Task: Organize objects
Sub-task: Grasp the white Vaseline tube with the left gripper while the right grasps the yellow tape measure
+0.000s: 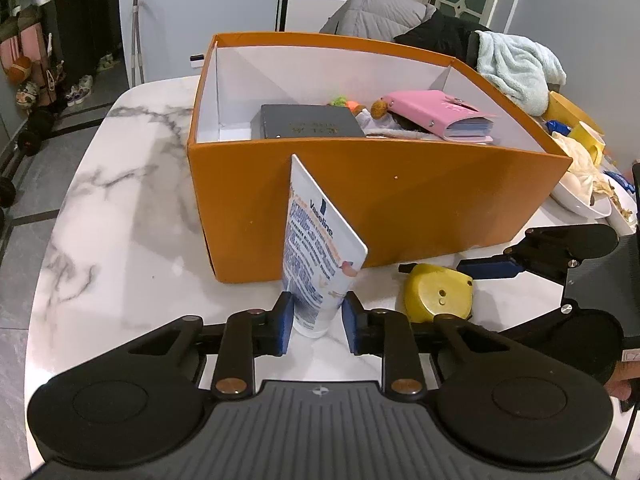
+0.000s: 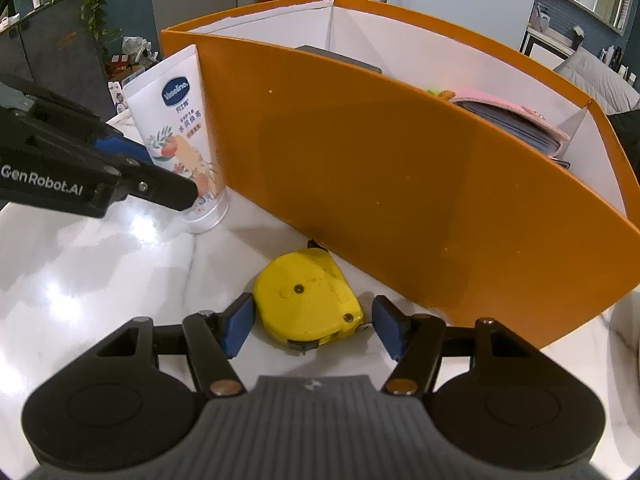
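Observation:
A white Vaseline tube (image 1: 316, 256) stands cap-down on the marble table (image 1: 120, 208) against the orange box (image 1: 380, 200). My left gripper (image 1: 316, 320) straddles the tube's lower end, blue pads close on both sides with small gaps; it also shows in the right wrist view (image 2: 132, 160) beside the tube (image 2: 180, 128). A yellow tape measure (image 2: 308, 300) lies flat in front of the box (image 2: 400, 184). My right gripper (image 2: 312, 328) is open around it, pads apart from its sides. The tape measure shows in the left wrist view (image 1: 438, 292).
The orange box holds a dark book (image 1: 308, 122), a pink notebook (image 1: 440, 114) and small toys. To its right lie a light blue towel (image 1: 516, 68), a yellow cup (image 1: 588, 140) and a white dish with scraps (image 1: 584, 196). The table edge curves along the left.

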A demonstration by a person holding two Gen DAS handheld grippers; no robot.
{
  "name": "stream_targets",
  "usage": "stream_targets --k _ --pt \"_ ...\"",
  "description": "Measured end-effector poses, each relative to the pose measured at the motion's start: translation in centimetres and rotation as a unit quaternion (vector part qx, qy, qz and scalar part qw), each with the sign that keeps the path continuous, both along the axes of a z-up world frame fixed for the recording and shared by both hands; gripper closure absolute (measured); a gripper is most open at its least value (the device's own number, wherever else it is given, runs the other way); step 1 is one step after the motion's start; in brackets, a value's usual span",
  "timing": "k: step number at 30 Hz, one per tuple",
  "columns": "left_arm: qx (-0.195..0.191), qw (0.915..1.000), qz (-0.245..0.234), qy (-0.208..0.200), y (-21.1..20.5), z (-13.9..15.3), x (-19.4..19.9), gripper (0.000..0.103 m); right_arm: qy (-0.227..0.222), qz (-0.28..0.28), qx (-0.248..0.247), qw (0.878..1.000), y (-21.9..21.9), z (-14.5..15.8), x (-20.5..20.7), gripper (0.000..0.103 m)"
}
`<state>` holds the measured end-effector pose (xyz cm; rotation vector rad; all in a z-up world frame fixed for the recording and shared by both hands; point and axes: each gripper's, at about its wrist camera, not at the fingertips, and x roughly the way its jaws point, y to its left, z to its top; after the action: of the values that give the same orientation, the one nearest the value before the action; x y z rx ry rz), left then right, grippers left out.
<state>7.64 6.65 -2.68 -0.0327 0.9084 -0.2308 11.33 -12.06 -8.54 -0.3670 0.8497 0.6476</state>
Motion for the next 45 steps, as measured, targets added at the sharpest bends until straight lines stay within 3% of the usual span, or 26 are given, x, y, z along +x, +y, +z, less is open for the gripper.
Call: stream_targets --k 13,20,24,27,45 --pt "0.012 0.9999 -0.004 0.001 0.7 -0.5 0.0 0.073 0.005 0.004 0.004 1.0 -0.5 -0.1 -0.2 0.037" --pt "0.028 0.9996 0.0 -0.003 -0.1 -0.9 0.3 0.059 0.003 0.005 0.003 1.0 -0.5 -0.2 -0.4 0.037" --pt "0.031 0.9994 0.004 -0.012 -0.2 -0.9 0.3 0.06 -0.003 0.006 0.003 1.0 -0.5 -0.3 -0.3 0.037" --pt "0.027 0.9996 0.008 -0.008 0.2 -0.9 0.5 0.07 -0.003 0.007 0.002 1.0 -0.5 -0.3 -0.3 0.037" --pt "0.018 0.9992 -0.03 -0.018 1.0 0.3 -1.7 0.071 -0.001 0.013 -0.004 1.0 -1.7 1.5 -0.8 0.038"
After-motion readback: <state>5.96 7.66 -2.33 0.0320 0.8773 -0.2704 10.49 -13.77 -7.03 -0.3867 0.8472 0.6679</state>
